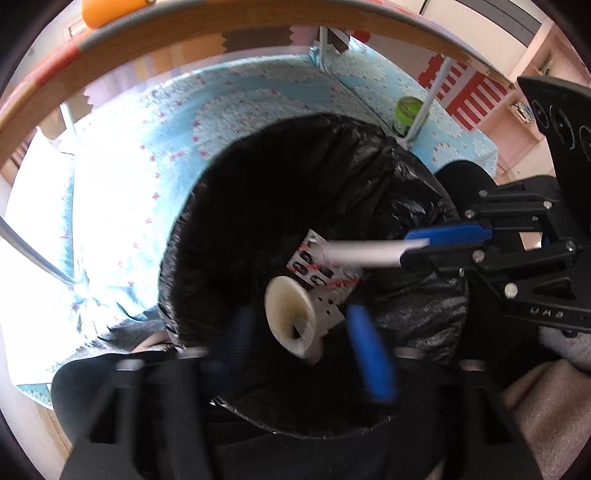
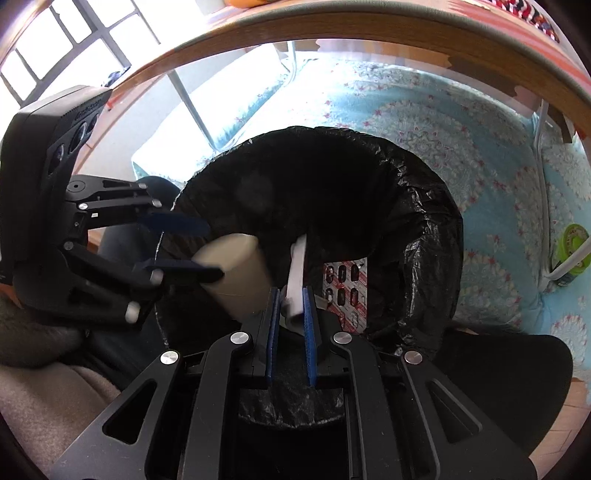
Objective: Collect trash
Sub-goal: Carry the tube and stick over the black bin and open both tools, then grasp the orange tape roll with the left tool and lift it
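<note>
Both tools hovered over the black-lined bin [image 2: 424, 229]: the right tool [image 2: 291, 314] clenched a white strip [image 2: 297, 273], while the left tool [image 1: 303, 339] spread released around a cream cup [image 1: 290, 317] above a blister pack [image 2: 345, 284].

Home, prob. living rm: floral blue rug [image 1: 155, 155] on floor, wooden desk [image 2: 332, 33] overhead, big window [image 2: 66, 40], bag-lined bin [image 2: 424, 206].

Mirrored raised letters, seemingly "CAD", stand on the right tool [image 1: 413, 248]; nothing else is legible.
</note>
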A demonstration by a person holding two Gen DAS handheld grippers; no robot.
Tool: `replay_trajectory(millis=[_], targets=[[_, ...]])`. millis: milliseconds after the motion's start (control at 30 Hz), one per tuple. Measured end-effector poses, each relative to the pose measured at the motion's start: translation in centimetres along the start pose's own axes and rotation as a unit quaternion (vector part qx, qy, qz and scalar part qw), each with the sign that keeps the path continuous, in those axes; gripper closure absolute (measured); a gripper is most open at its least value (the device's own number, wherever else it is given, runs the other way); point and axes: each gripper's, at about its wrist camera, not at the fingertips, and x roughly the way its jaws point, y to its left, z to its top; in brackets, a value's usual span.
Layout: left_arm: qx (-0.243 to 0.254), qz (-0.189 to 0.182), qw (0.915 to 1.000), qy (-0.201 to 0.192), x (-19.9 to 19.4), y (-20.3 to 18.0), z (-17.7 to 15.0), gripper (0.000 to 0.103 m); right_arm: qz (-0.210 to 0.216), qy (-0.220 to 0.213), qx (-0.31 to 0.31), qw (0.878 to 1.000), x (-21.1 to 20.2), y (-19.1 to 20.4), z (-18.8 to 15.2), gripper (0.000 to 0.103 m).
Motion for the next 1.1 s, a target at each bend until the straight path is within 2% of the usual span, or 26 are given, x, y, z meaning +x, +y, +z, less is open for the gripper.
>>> replay_trajectory(millis=[33, 67, 300, 433, 567, 667, 700, 800, 1100], targets=[[0.000, 0.001, 1.0000, -0.006, -0.2, 0.0, 0.0, 0.029, -0.003, -0.002, 0.001, 1.000, 0.0, 0.0, 0.0, 0.064], [0.001, -0.003, 0.9999, -0.011, -0.4, 0.1, -0.1, 0.029, -0.007, -0.005, 0.001, 1.000, -0.1, 0.0, 0.0, 0.059], [0.002, 0.022, 0.9983, -0.055, -3.1, 0.5, -0.1, 0.029, -0.010, -0.021, 0.008, 1.000, -0.9, 0.1, 0.1, 0.058], [0.005, 0.055, 0.9935, -0.100, -5.5, 0.6, 0.0, 0.029, -0.016, -0.034, 0.003, 0.999, -1.8, 0.5, 0.2, 0.058], [-0.031, 0.131, 0.9759, -0.172, -8.8, 1.6, 0.5, 0.029, -0.023, -0.046, 0.000, 0.999, -2.7, 0.6, 0.2, 0.058], [-0.047, 0.186, 0.9586, -0.210, -10.2, 2.6, 1.2, 0.029, -0.027, -0.051, 0.003, 0.998, -3.2, 0.4, 0.2, 0.058], [-0.048, 0.194, 0.9545, -0.221, -10.5, 2.9, 1.4, 0.029, -0.028, -0.053, 0.004, 0.998, -3.3, 0.4, 0.2, 0.058], [-0.055, 0.203, 0.9515, -0.225, -10.3, 4.2, 2.5, 0.029, -0.030, -0.054, 0.004, 0.998, -3.5, 0.3, 0.2, 0.058], [-0.048, 0.183, 0.9525, -0.239, -11.4, 4.9, 3.1, 0.029, -0.032, -0.072, -0.003, 0.997, -4.9, 0.4, 0.4, 0.058]])
